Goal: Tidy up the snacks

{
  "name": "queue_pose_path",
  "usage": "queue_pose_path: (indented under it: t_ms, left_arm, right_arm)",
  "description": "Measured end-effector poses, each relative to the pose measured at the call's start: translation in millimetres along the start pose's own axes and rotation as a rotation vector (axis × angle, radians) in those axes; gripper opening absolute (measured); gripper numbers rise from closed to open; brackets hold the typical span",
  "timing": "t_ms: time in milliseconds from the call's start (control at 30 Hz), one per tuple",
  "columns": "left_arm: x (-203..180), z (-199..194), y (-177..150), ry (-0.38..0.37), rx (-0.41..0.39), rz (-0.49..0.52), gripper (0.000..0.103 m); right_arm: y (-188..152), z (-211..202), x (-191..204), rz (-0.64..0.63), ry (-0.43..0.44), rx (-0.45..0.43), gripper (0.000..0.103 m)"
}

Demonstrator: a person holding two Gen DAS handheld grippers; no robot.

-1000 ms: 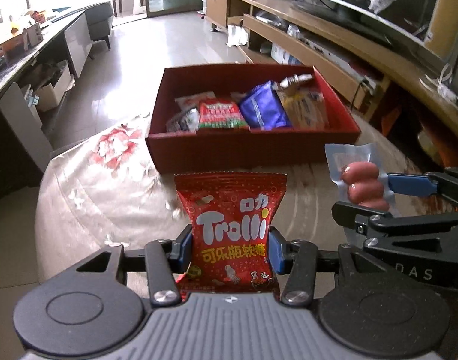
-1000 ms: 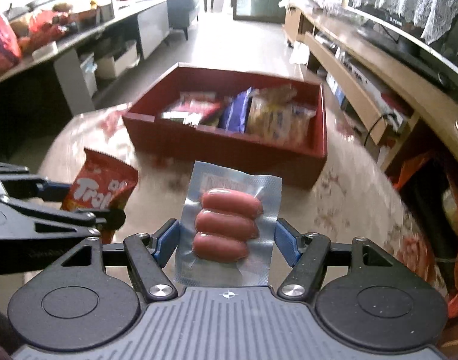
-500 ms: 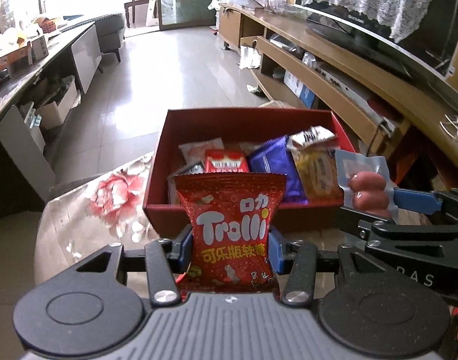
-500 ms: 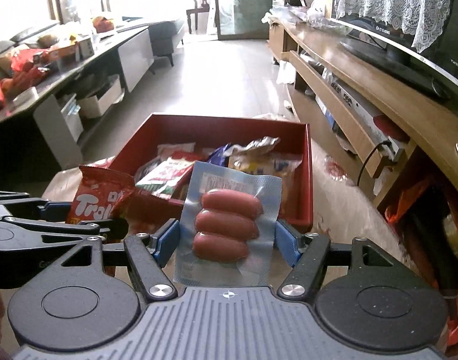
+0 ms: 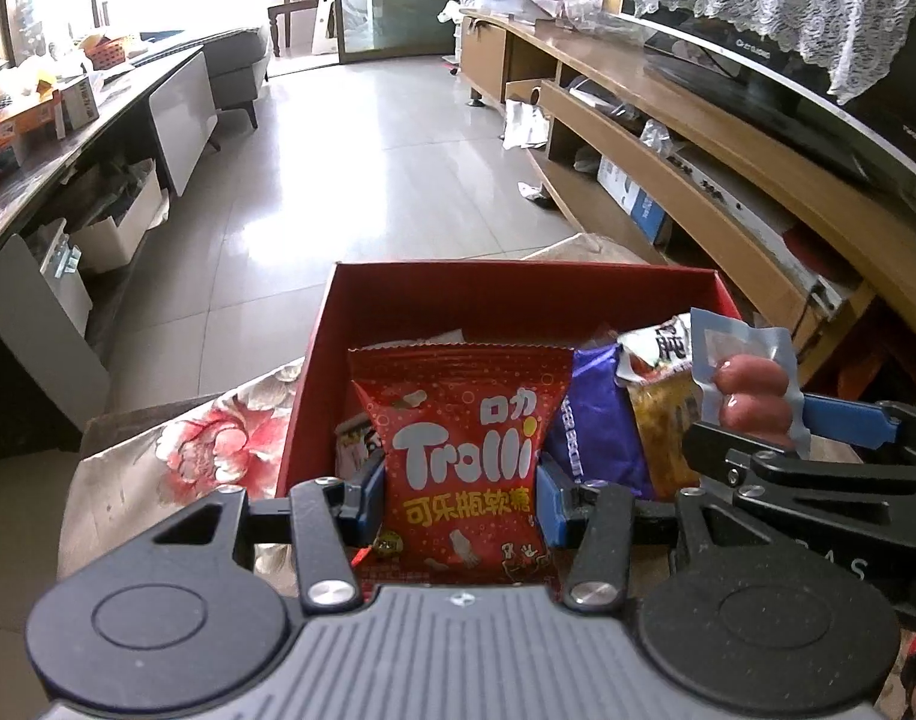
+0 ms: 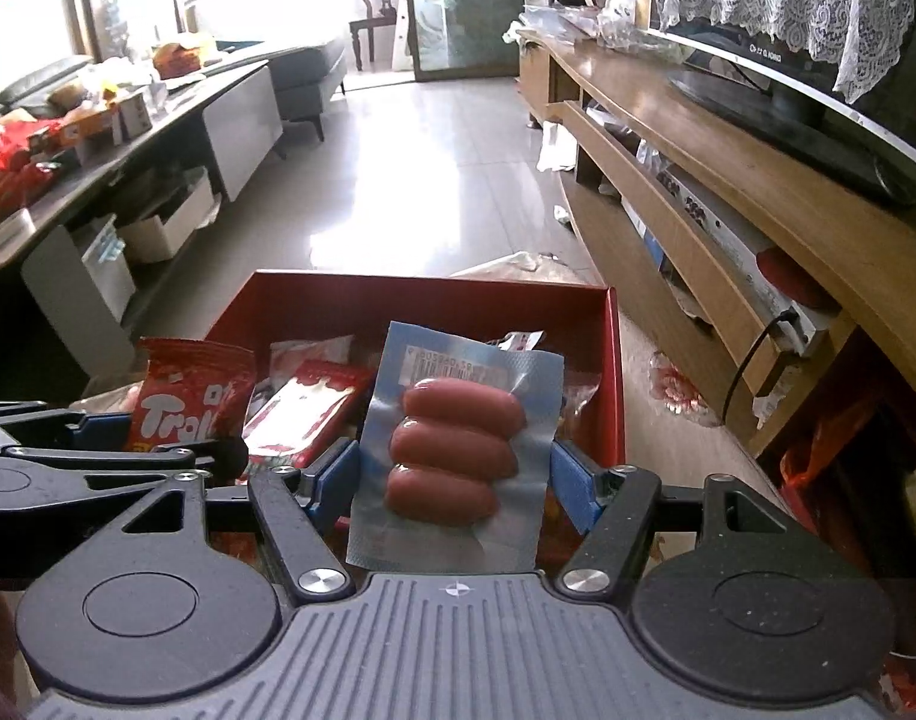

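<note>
**Both packs now over the box**

Both grippers have carried their loads forward from the table edge to above the red box [image 5: 518, 300]. Left gripper [image 5: 461, 495] pinches the Trolli bag [image 5: 461, 456]; right gripper [image 6: 452, 480] pinches the sausage pack [image 6: 452, 444]. Step in hand, I judge: delivery. Next calls for lowering into gaps among the snacks [image 5: 596, 438] inside, then releasing.

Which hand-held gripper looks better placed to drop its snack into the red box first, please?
Probably the left hand-held gripper: its Trolli bag hangs over an open patch of the red box, while the right one's sausage pack sits above piled packets.
</note>
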State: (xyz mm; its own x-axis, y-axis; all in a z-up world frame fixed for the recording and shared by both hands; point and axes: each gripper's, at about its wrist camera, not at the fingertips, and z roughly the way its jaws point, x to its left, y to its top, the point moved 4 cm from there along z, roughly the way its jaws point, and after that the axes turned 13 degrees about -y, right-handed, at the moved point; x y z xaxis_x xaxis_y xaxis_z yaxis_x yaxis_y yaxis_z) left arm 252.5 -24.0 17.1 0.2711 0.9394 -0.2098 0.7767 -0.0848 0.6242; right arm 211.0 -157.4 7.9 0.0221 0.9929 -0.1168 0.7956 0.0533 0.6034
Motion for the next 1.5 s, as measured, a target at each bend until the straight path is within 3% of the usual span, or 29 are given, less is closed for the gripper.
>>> queue_pose_path:
  t_ms: [600,733,833,1033,1500]
  left_arm:
    - [17,58,17,0.036,0.036,-0.067,0.051]
    - [14,47,20,0.053,0.010,-0.039,0.055]
    - [14,37,20,0.073,-0.009,-0.022,0.066]
    - [15,14,10,0.063,-0.019,-0.042,0.068]
    - [10,-51,-52,0.049,-0.037,-0.065,0.086]
  right_arm:
    - [13,57,5,-0.010,-0.037,0.048,0.077]
    - [14,54,3,-0.004,-0.038,0.043,0.080]
    - [17,45,0,0.006,-0.035,0.025,0.085]
    - [12,26,-3,0.009,-0.051,0.007,0.085]
    - [-28,-34,-7,0.020,-0.040,-0.019,0.086]
